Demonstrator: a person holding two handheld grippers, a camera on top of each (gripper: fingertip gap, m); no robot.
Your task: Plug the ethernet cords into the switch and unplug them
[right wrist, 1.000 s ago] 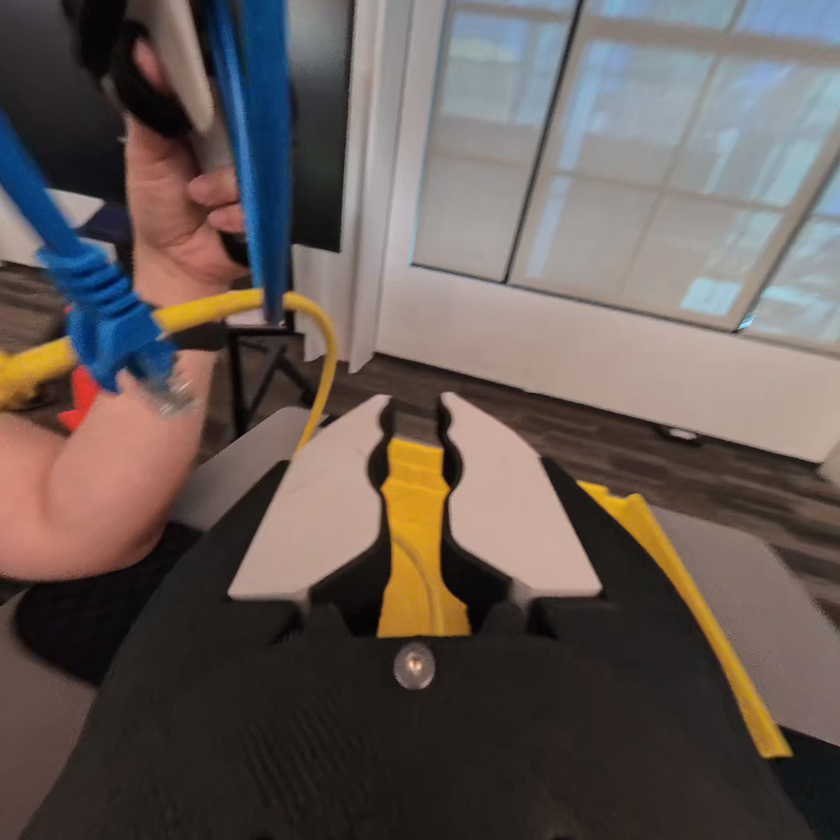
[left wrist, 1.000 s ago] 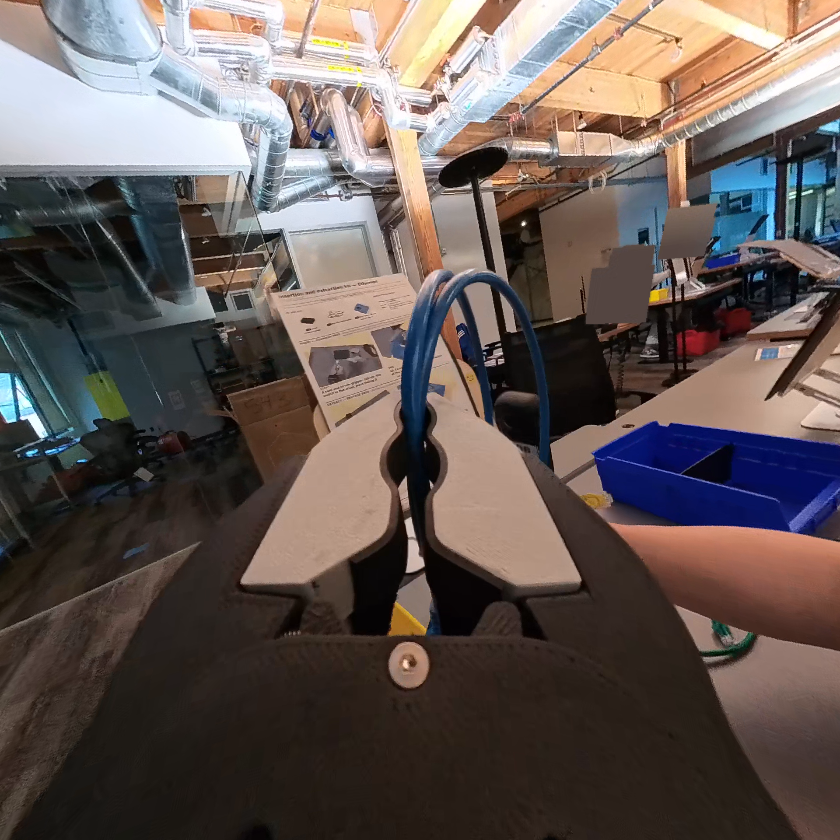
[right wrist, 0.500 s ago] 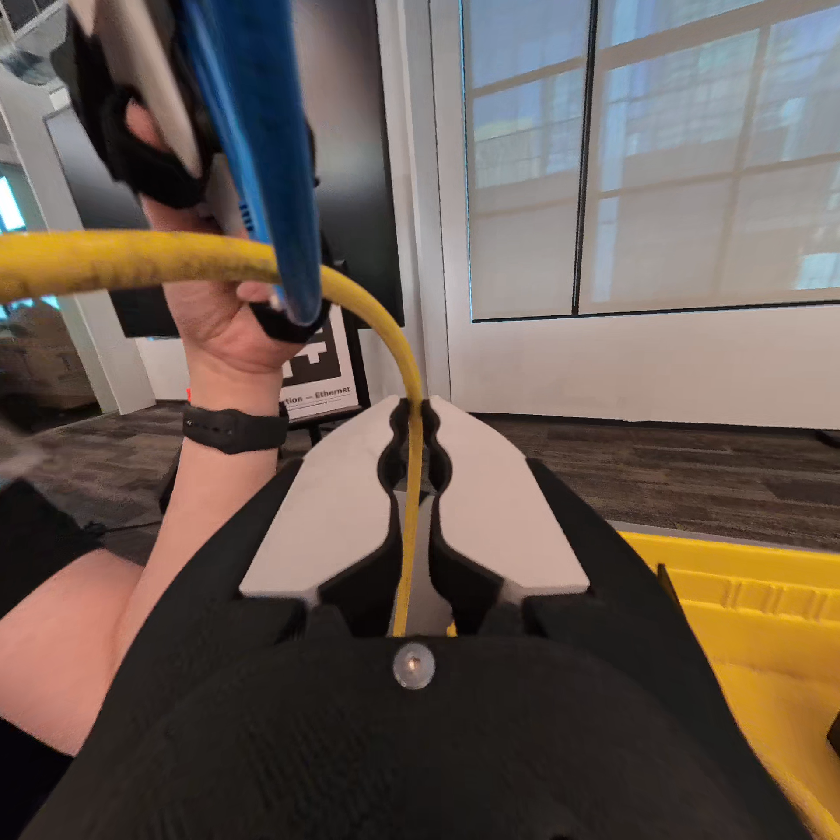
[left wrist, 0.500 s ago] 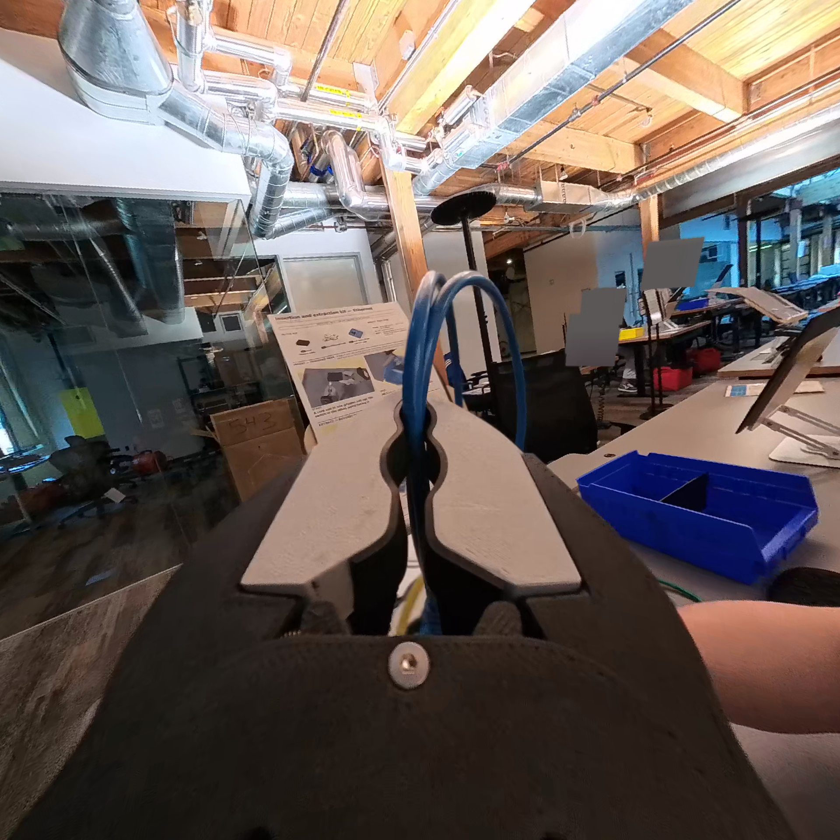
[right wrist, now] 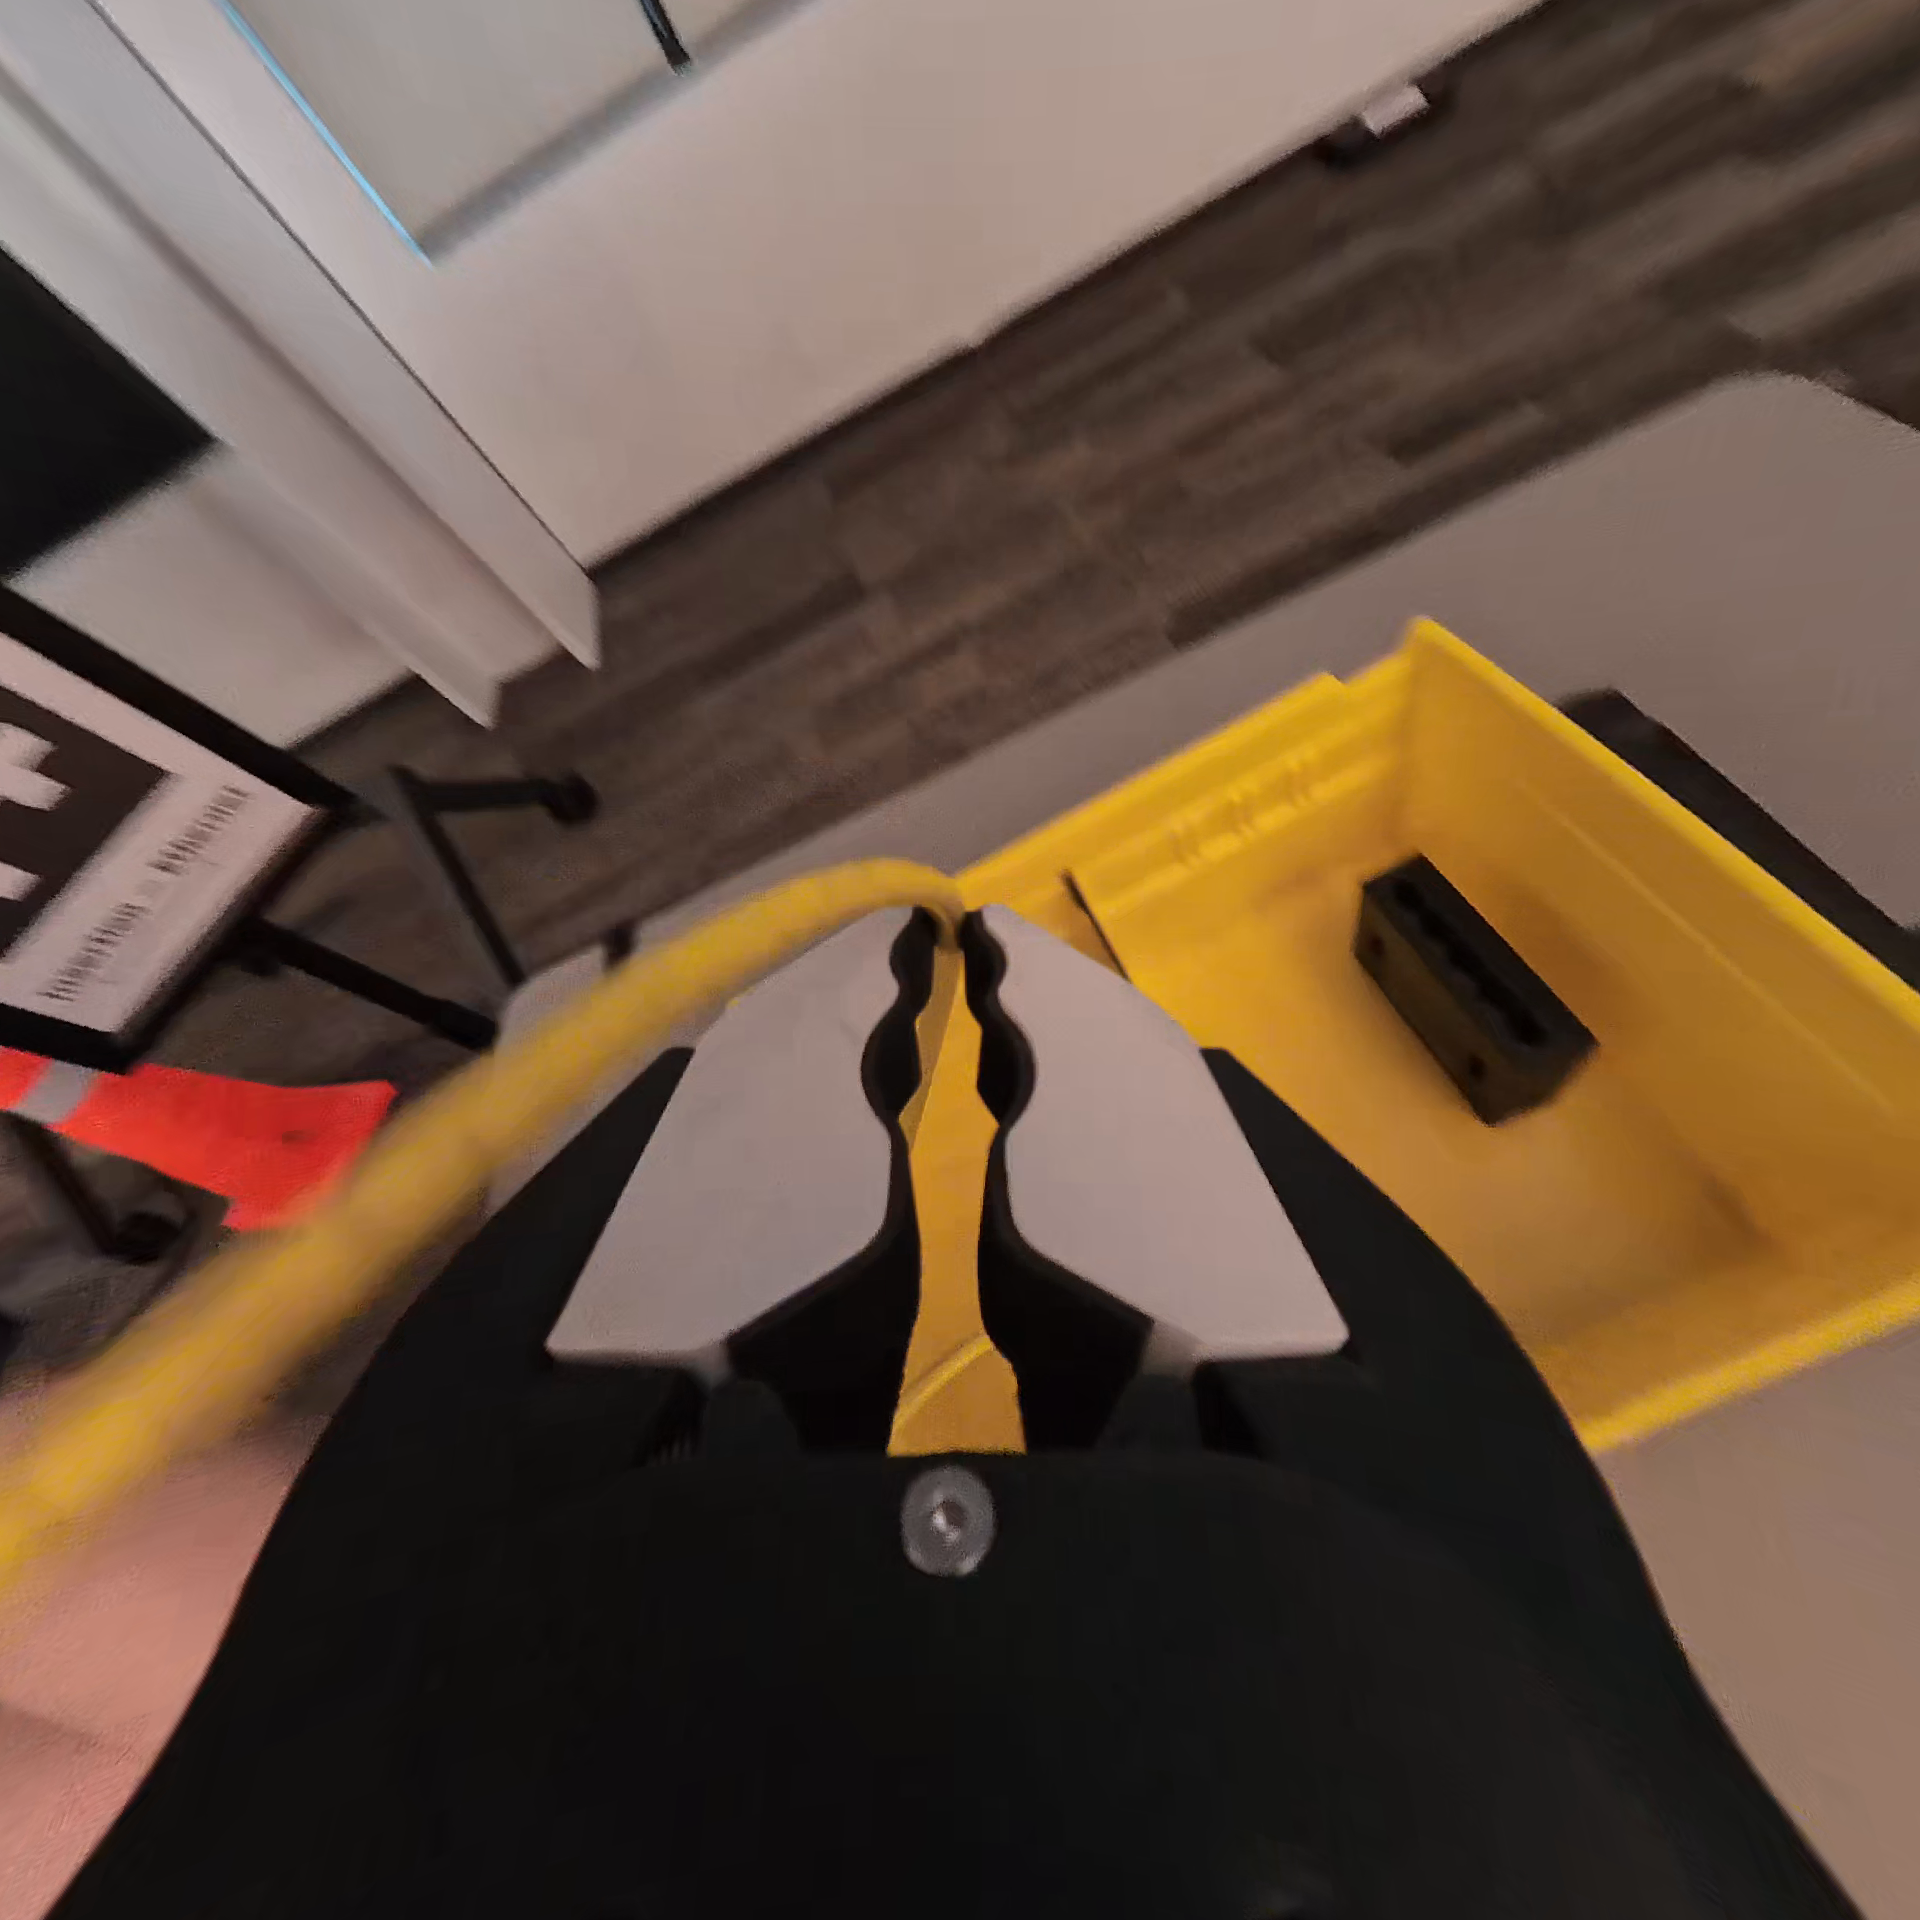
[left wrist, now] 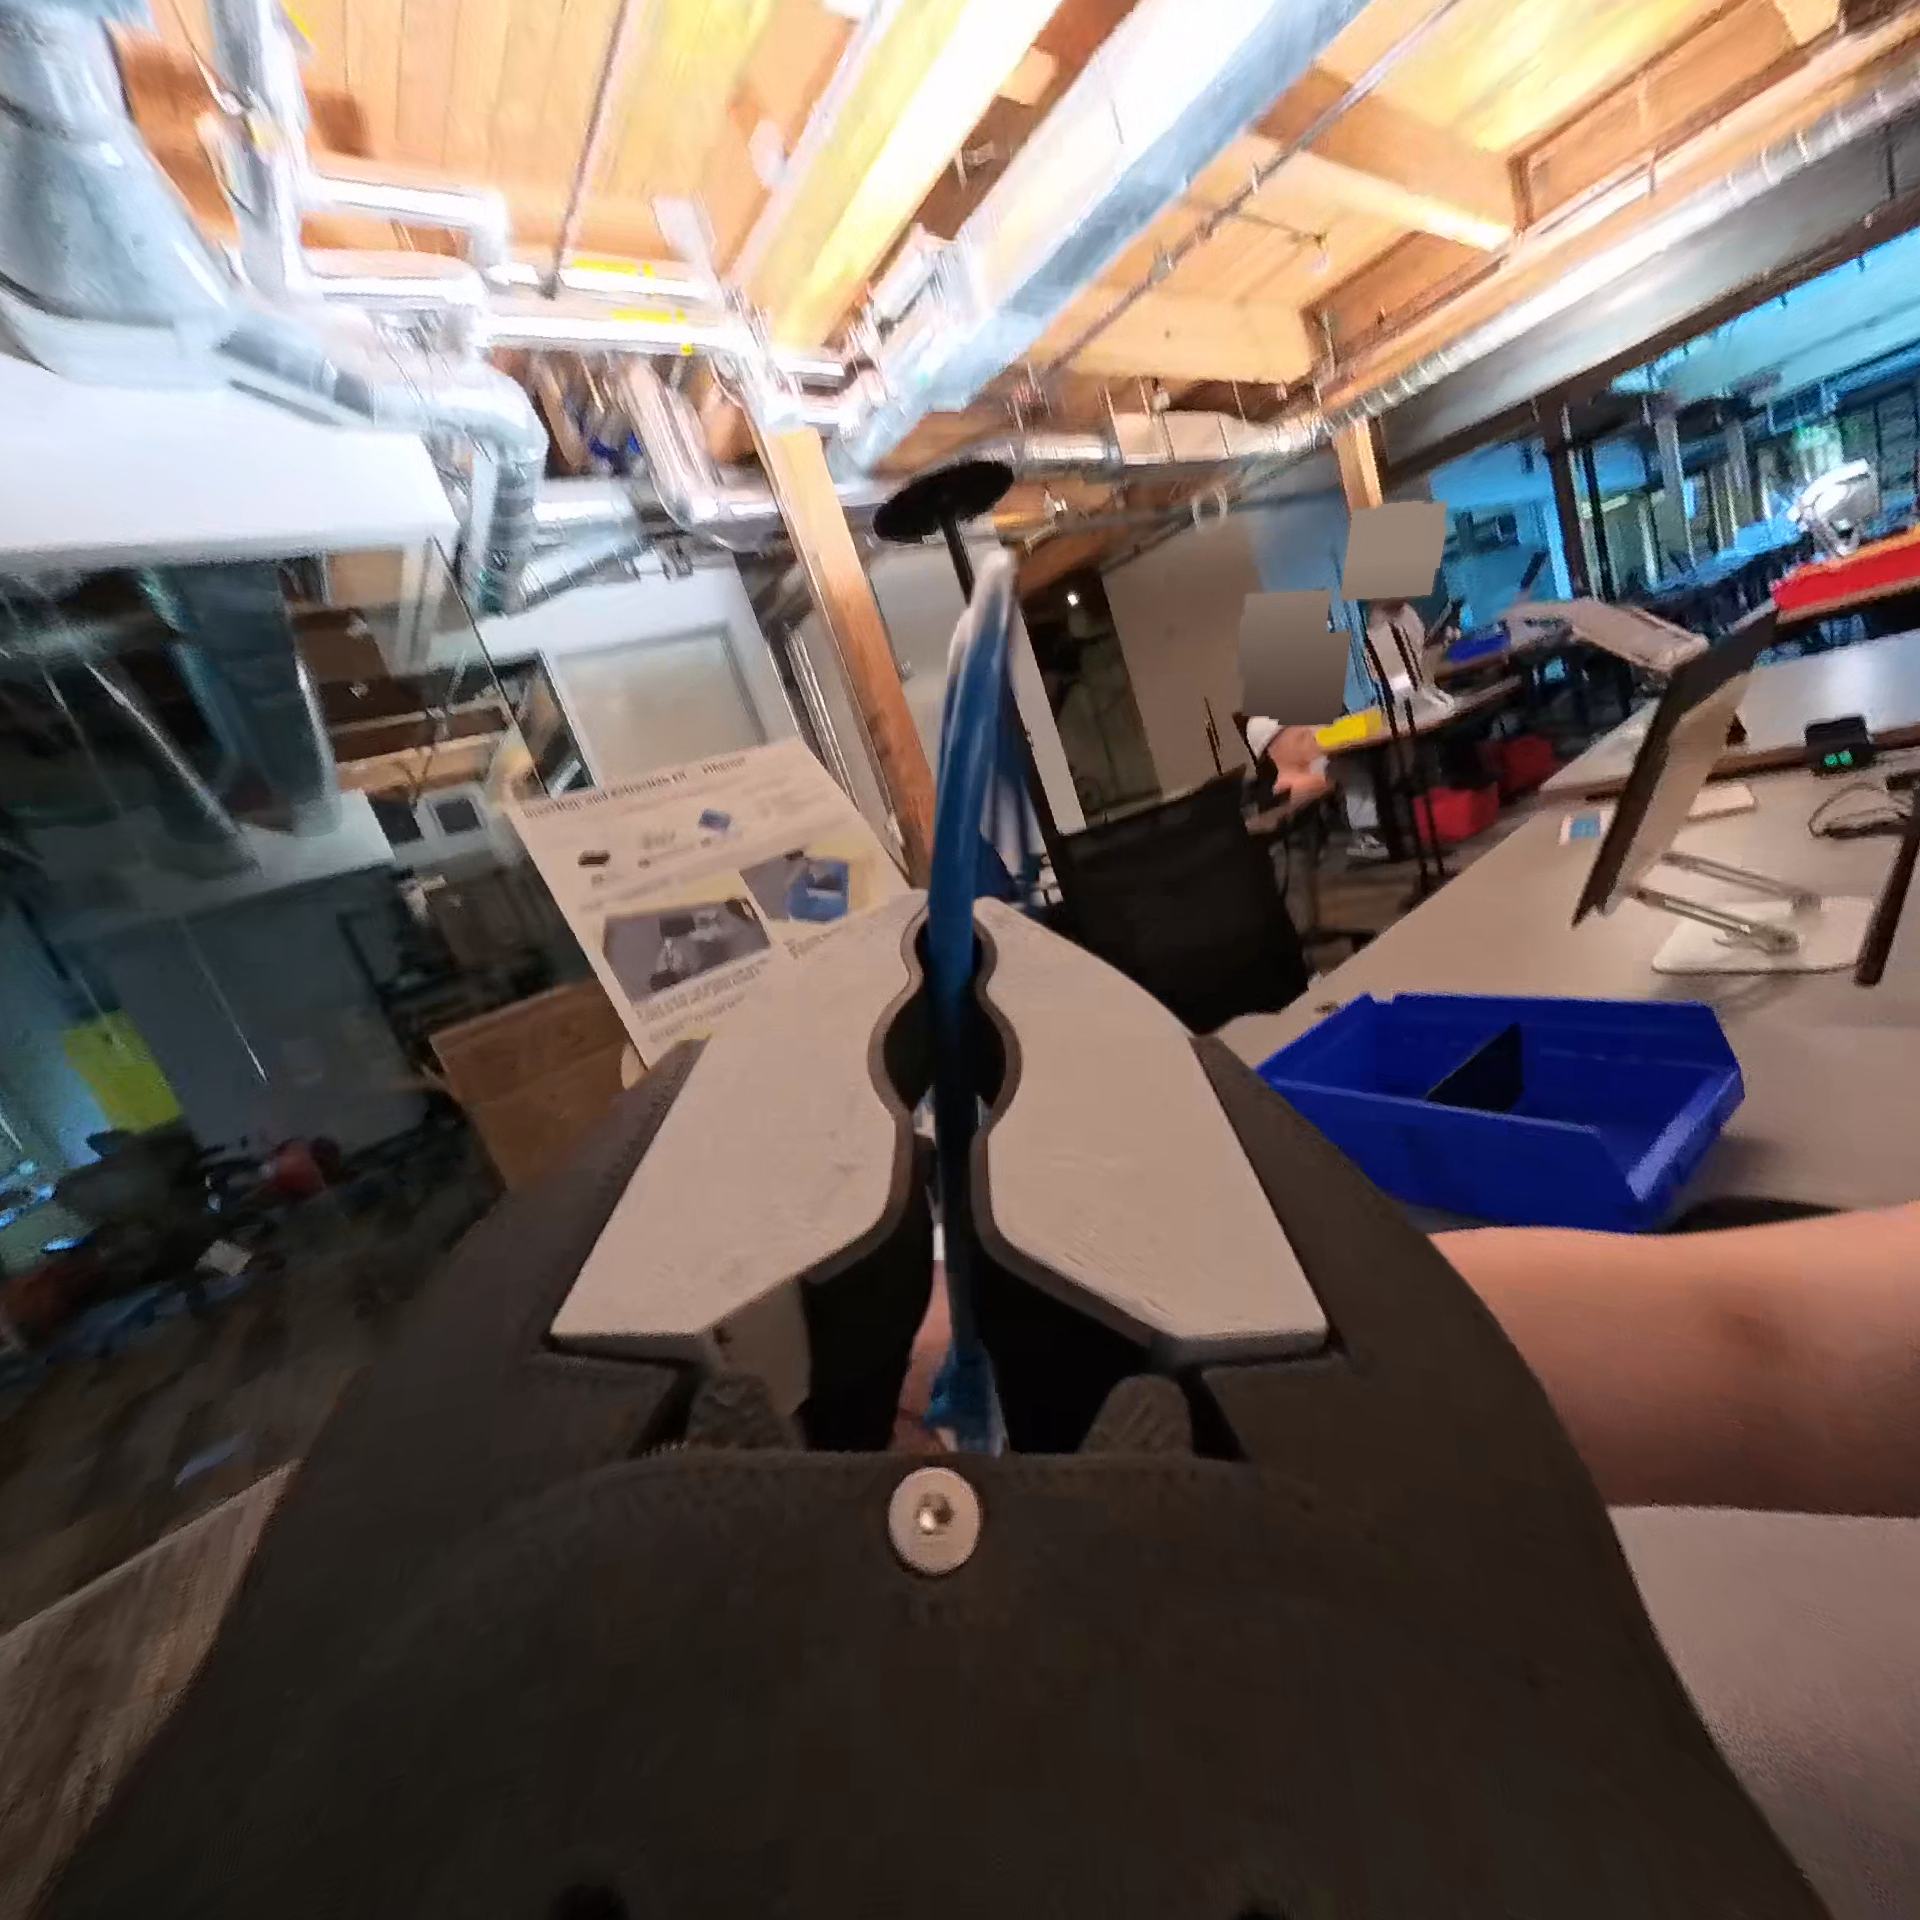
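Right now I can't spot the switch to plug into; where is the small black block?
In the right wrist view, the black block lies inside the yellow bin, right of the right hand-held gripper, which pinches the yellow cord.

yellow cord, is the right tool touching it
Touching. The right wrist view shows the yellow cord pinched between the tips of the right tool, arching away to the left.

Open-plan workshop office: exposed timber ceiling [left wrist: 1195, 156], metal ducts [left wrist: 499, 457], long work surfaces [left wrist: 1538, 894], parts bins [left wrist: 1507, 1091].
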